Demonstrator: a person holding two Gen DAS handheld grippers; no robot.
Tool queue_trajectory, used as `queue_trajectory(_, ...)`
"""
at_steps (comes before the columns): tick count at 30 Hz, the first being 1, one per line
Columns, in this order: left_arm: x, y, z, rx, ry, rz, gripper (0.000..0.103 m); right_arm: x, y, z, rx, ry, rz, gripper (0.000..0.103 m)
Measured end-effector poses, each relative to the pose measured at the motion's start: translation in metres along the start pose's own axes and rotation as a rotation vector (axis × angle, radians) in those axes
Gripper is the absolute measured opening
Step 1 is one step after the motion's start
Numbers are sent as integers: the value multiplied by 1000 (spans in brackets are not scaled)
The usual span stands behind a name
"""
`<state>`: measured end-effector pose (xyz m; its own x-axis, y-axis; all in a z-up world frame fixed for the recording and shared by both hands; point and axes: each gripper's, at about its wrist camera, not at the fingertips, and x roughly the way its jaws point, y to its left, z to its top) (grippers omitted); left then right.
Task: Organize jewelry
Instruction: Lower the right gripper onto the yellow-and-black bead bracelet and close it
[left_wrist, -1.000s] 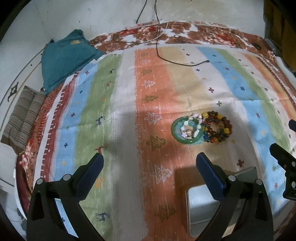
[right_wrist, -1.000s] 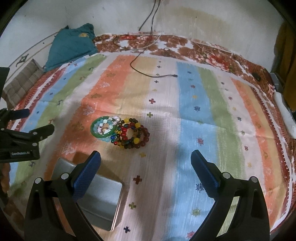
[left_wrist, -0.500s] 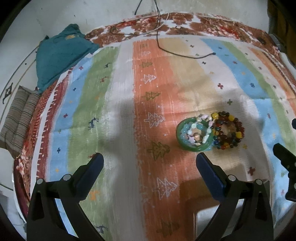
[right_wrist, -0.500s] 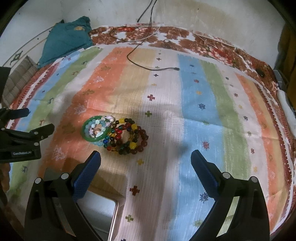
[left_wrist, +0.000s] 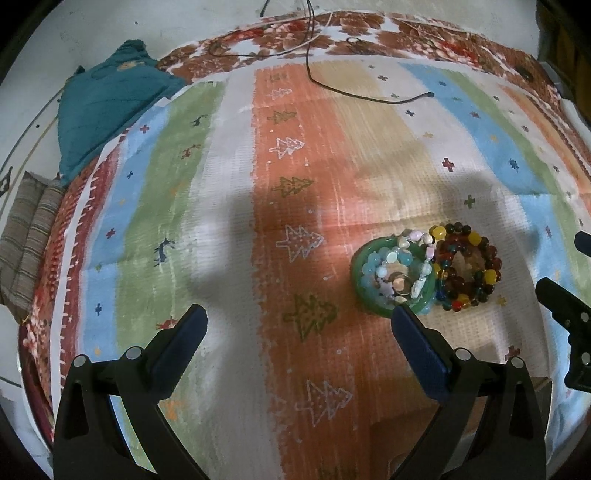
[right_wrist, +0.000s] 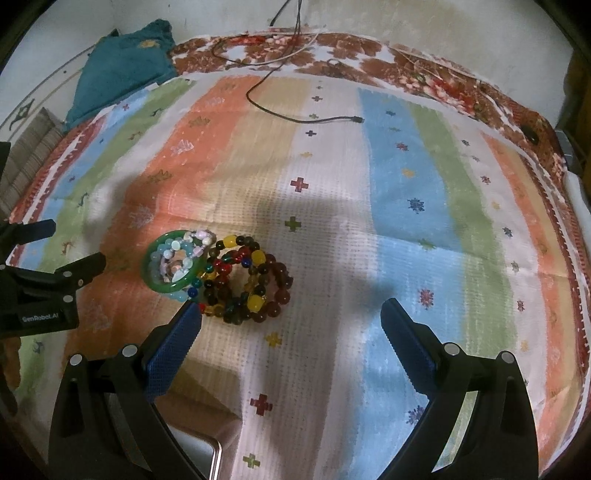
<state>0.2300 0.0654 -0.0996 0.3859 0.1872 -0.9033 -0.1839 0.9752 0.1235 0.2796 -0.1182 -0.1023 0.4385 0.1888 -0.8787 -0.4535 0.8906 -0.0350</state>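
1. The left gripper (left_wrist: 295, 317) was held above the striped cloth (left_wrist: 236, 206) with its blue-padded fingers spread wide and nothing between them.
2. The right gripper (right_wrist: 290, 314) was likewise held wide, with nothing gripped; the tip of its left finger (right_wrist: 186, 321) was seen just beside the near edge of the jewelry.
3. A green bangle (right_wrist: 157, 278) was seen lying flat on the orange stripe of the cloth, toward the near edge and well apart from the far edge.
4. A pale beaded bracelet (right_wrist: 184, 247) of light blue, white and pink beads was piled inside and over the bangle.
5. A stack of dark beaded bracelets (right_wrist: 251, 280), with brown, red, yellow and blue beads, was found touching the bangle on its right side.
6. In the left wrist view the same group was seen right of the middle, with the bangle (left_wrist: 360, 280) just beyond the tip of the left gripper's right finger (left_wrist: 413, 332) and the dark beads (left_wrist: 469, 269) to its right.
7. A metal tin (right_wrist: 210, 454) was partly shown at the near edge of the cloth, under the right gripper; its contents could not be told.
8. A black cable (right_wrist: 280, 110) was trailed across the far part of the cloth.
9. A teal cushion (left_wrist: 107, 99) was rested at the far left corner, off the striped cloth.
10. A floral sheet (right_wrist: 369, 51) was seen under the cloth along the far edge.
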Motion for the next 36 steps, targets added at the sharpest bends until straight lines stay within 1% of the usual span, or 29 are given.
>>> queue_trajectory(5,8,-1,4,6,9,2,97,8,6,2,-16,18,-1,99)
queue_trajectory(15,27,0,10,3,42,-21,89,24,8,8,-12,49,-2,98)
queue_trajectory(16,30,0,11,3,45,-21,89,26,9,8,-14,53,-3,96)
queue_trajectory(17,33,-1,12,3,52,-23,87,28,9,9,-14,58,-3,87)
queue_trajectory(18,36,-1,12,4,57,-24,86,31,9,10,-13,68,-1,84)
queue_trajectory(21,43,-1,14,5,69,-30,83,37,9,12,-16,79,-4,81)
queue_trajectory(25,51,-4,17,8,78,-44,80,43,11,14,-21,92,0,69)
queue_trajectory(29,56,-6,20,17,84,-52,77,50,11,15,-25,105,4,60)
queue_trajectory(33,63,-9,20,24,100,-47,73,56,14,16,-33,118,6,53)
queue_trajectory(36,66,-10,21,28,101,-49,73,60,14,16,-36,128,8,47)
